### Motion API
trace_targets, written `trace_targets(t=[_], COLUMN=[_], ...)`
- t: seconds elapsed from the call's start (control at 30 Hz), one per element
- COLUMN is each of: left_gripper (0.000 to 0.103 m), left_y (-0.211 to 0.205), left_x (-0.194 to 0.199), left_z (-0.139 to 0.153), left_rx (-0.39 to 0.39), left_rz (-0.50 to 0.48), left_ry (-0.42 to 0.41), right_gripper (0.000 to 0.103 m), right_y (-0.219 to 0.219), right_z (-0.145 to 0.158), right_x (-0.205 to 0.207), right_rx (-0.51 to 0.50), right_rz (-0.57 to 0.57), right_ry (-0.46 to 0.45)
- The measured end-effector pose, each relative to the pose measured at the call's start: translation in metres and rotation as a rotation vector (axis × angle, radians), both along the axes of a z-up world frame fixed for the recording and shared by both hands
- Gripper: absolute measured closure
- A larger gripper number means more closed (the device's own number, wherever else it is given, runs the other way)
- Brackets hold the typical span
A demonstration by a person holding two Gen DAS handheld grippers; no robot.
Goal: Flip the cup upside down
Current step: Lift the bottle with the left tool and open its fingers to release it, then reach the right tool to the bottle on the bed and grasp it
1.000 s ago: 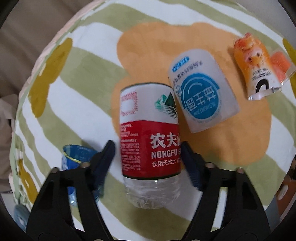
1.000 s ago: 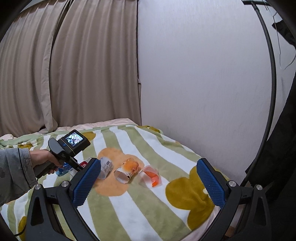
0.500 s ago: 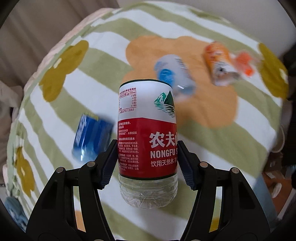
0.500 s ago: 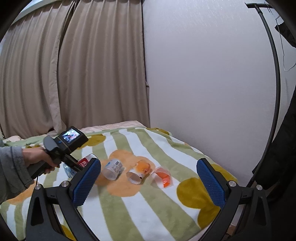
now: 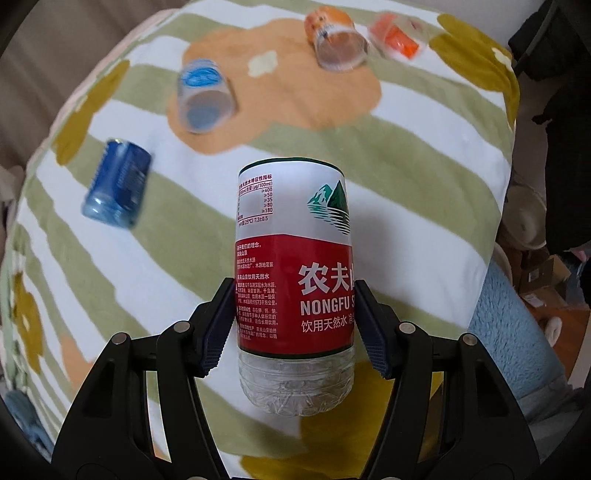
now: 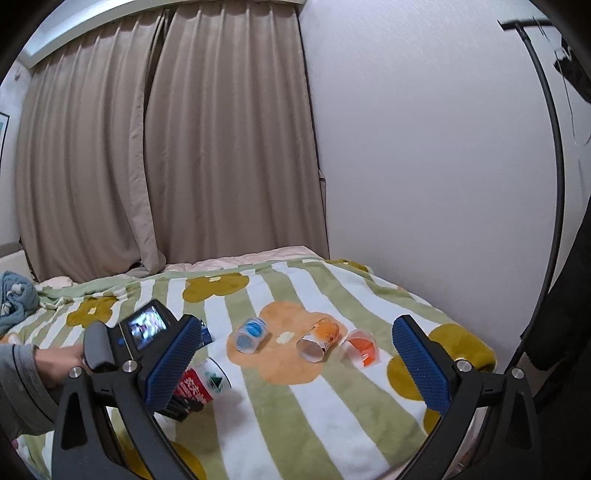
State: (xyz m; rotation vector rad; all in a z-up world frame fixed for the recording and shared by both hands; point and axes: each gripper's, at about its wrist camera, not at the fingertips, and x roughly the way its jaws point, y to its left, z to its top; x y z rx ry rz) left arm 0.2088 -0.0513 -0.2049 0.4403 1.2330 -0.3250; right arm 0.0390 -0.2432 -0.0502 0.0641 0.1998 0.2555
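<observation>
My left gripper [image 5: 293, 291] is shut on the red-and-white Nongfu cup [image 5: 291, 229], a cut-off bottle, and holds it in the air above the striped blanket [image 5: 406, 166]. Its clear base points toward the camera and its cut rim points away. In the right wrist view the same cup [image 6: 203, 382] shows low at the left, partly behind my own finger, with a hand [image 6: 55, 360] on the left gripper's handle. My right gripper [image 6: 297, 326] hangs open and holds nothing, well above the bed.
Several other cups lie on their sides on the blanket: a dark blue one [image 5: 118, 186], a blue-and-white one [image 5: 205, 96], an orange one [image 5: 334, 40] and a red-orange one [image 5: 397, 35]. The bed's edge drops off at the right; wall [image 6: 424, 166] and curtains [image 6: 166, 147] stand behind.
My left gripper went from open around the lying red-and-white cup to shut on it, then lifted it off the blanket and drew back. The right gripper's view tilted upward.
</observation>
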Motion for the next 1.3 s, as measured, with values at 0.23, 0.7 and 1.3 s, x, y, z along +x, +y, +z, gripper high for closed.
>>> trace_targets(t=[0.23, 0.7, 1.3], left_gripper=[0.043, 0.031, 0.031], left_y=[0.002, 0.02, 0.132], left_x=[-0.007, -0.039, -0.159], left_z=[-0.016, 0.013, 0.081], left_rx=[0.008, -0.001, -0.137], left_rz=[0.004, 0.035, 0.267], left_ry=[0.005, -0.13, -0.32], right_gripper=[0.0, 0.0, 0.0], right_y=[-0.003, 0.013, 0.176], right_z=[0.003, 0.013, -0.039], right_x=[-0.01, -0.001, 0.129], right_rx=[-0.004, -0.04, -0.567], right_rz=[-0.006, 0.129, 0.807], right_ry=[-0.002, 0.053, 0.579])
